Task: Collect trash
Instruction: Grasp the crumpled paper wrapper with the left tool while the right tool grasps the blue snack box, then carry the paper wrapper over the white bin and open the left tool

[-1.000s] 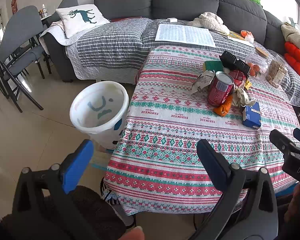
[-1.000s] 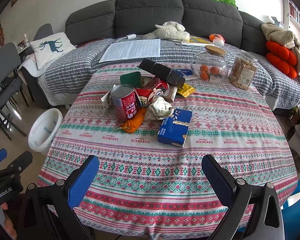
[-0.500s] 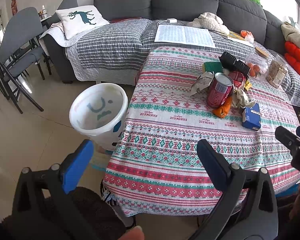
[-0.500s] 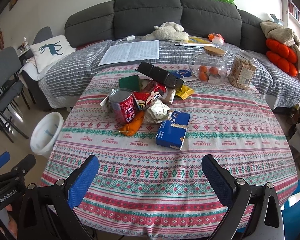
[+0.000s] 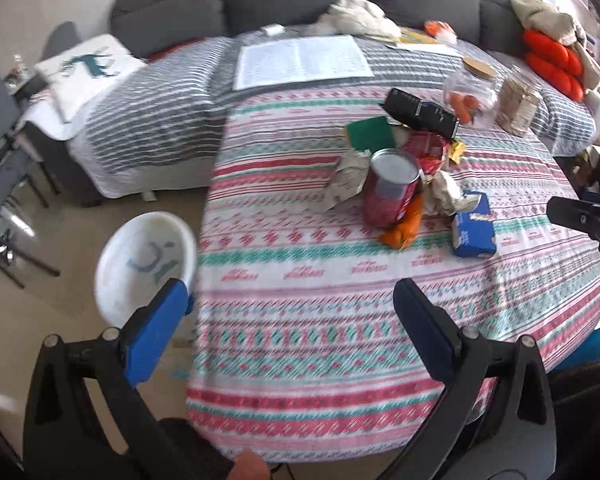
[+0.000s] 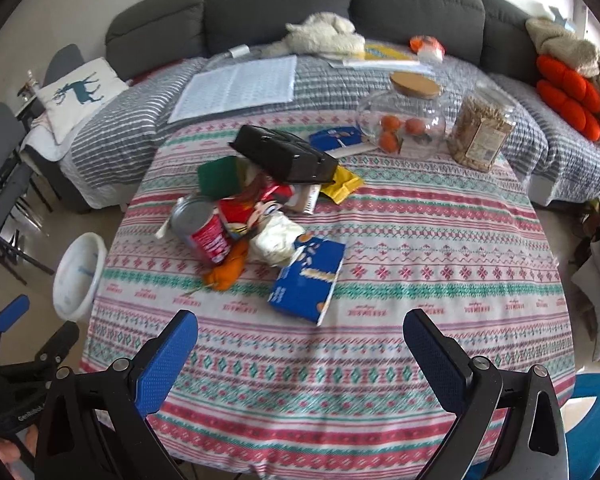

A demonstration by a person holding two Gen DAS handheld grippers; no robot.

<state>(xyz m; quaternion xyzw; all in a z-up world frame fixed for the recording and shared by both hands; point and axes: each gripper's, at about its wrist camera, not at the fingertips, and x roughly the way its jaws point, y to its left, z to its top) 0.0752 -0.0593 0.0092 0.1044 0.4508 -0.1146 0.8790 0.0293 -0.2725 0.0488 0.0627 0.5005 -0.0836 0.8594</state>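
Trash pile sits left of centre on the patterned tablecloth. Red can tilted, silver top facing up-left. Blue box lies flat, long axis near-left to far-right. Black tray rests atop the heap. White bin on the floor, left of the table. Left gripper and right gripper hover at the near edge, jaws wide apart, empty.

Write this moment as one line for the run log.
left tool: open, empty | right tool: open, empty | trash pile: on table, untouched | white bin: on floor
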